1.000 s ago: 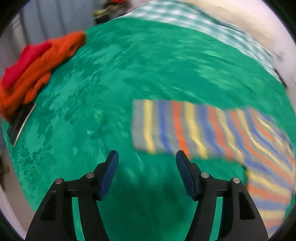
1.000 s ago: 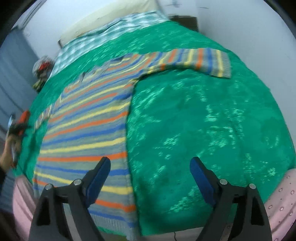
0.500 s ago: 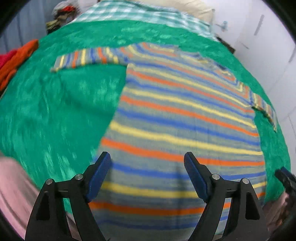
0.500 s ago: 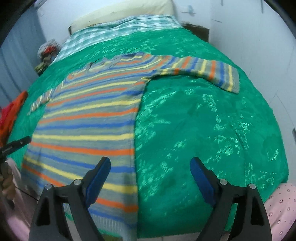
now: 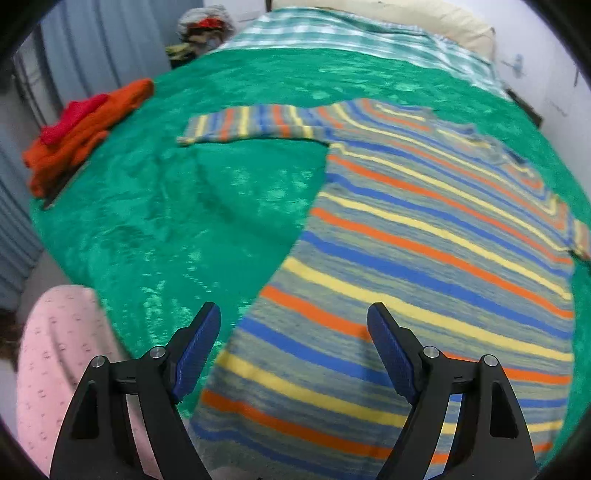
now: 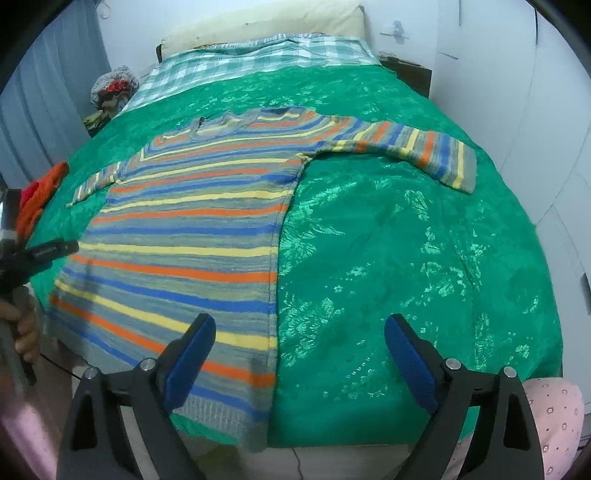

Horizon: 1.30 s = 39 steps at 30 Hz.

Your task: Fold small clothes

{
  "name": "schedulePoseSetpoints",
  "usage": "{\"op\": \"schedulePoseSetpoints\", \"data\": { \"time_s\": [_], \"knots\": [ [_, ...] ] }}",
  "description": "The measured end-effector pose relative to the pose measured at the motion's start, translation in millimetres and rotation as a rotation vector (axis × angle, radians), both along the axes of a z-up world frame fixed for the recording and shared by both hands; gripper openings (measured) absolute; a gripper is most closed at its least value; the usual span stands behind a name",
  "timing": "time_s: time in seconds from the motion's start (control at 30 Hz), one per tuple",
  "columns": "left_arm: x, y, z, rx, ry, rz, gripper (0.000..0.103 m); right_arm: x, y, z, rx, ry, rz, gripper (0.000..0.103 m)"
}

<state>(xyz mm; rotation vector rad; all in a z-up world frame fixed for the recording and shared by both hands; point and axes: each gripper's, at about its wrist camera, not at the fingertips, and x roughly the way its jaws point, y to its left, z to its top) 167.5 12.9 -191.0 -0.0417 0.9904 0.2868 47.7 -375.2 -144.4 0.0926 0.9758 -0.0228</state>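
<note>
A striped sweater [image 5: 424, 240] in grey, blue, yellow and orange lies flat on the green bedspread [image 5: 192, 221], both sleeves spread out. My left gripper [image 5: 292, 312] hovers open above the sweater's lower left edge, near the hem, with nothing between its blue pads. My right gripper [image 6: 300, 321] is open over the sweater's [image 6: 192, 229] lower right edge and the bare bedspread [image 6: 406, 258] beside it, holding nothing. In the right wrist view the left gripper [image 6: 40, 253] shows at the left edge, held by a hand [image 6: 22, 328].
A pile of orange and red clothes [image 5: 81, 136] sits at the bed's left edge. A checked blanket [image 6: 258, 59] and a pillow [image 6: 266, 22] lie at the head. A white wall [image 6: 535, 110] runs along the right. The person's pink dotted clothing [image 5: 55, 369] is at the near edge.
The left gripper swung from the left sleeve and orange pile over to the sweater's lower body, and its jaws widened. The right view rolled a little and its jaws spread slightly.
</note>
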Motion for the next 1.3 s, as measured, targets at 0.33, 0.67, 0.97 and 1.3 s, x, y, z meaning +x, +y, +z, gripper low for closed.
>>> {"op": "schedulePoseSetpoints", "data": {
  "time_s": [0.33, 0.67, 0.97, 1.3],
  "knots": [
    [0.7, -40.9, -0.7, 0.111, 0.040, 0.027, 0.084, -3.5, -7.6, 10.7, 0.001, -0.041, 0.070, 0.095],
    [-5.2, -76.8, 6.9, 0.141, 0.023, -0.064, 0.084, -2.6, -56.5, 10.0, 0.164, -0.046, -0.062, 0.096],
    [-23.2, -69.7, 3.7, 0.014, 0.034, -0.269, 0.091, 10.3, -59.1, -0.7, 0.167, -0.021, -0.146, 0.098],
    [-25.1, -18.6, -6.9, -0.132, 0.069, -0.351, 0.095, 14.2, 6.2, -4.2, -0.026, -0.017, -0.006, 0.098]
  ]
}}
